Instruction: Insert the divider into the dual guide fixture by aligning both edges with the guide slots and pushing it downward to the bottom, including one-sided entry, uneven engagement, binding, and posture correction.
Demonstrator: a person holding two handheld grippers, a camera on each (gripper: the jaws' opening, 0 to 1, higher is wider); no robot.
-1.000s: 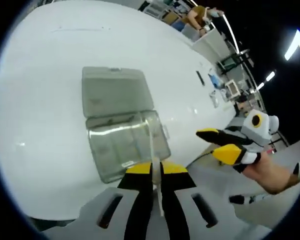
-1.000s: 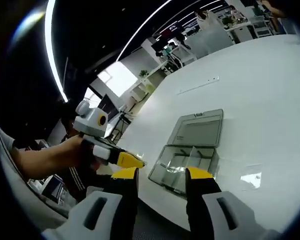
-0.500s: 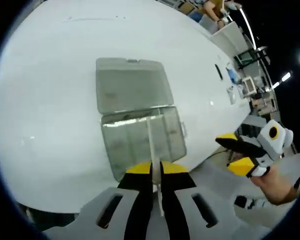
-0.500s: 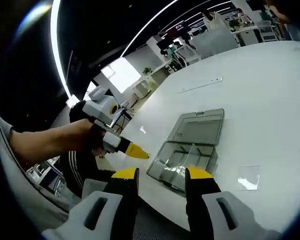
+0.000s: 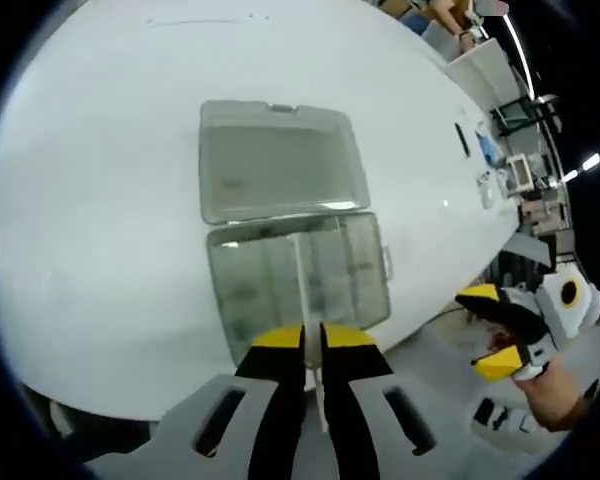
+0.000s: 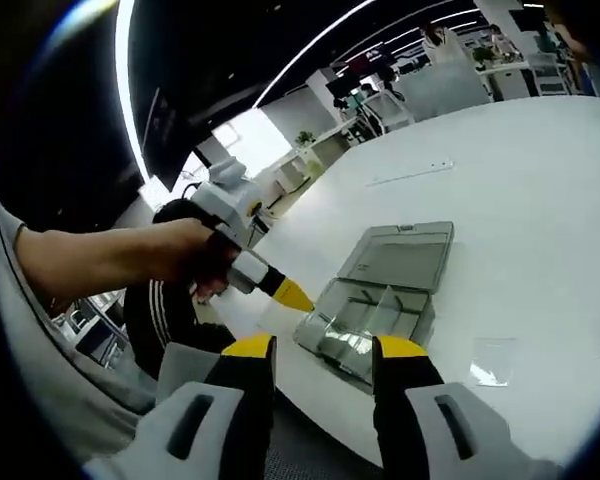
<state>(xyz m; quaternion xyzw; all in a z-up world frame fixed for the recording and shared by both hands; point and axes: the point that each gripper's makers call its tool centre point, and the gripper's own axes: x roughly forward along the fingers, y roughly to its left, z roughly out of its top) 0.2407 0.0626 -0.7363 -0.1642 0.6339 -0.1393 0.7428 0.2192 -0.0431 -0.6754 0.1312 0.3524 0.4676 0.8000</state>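
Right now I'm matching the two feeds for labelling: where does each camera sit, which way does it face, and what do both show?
Left gripper view: rides on the left tongs, looking down on the clear box and its open lid on the white table; its jaws pinch a thin clear divider; the right tongs enter from the right.
Right gripper view: rides on the right tongs, jaws apart, facing across the table; a hand holds the left tongs.
Shared: box, lid, table.
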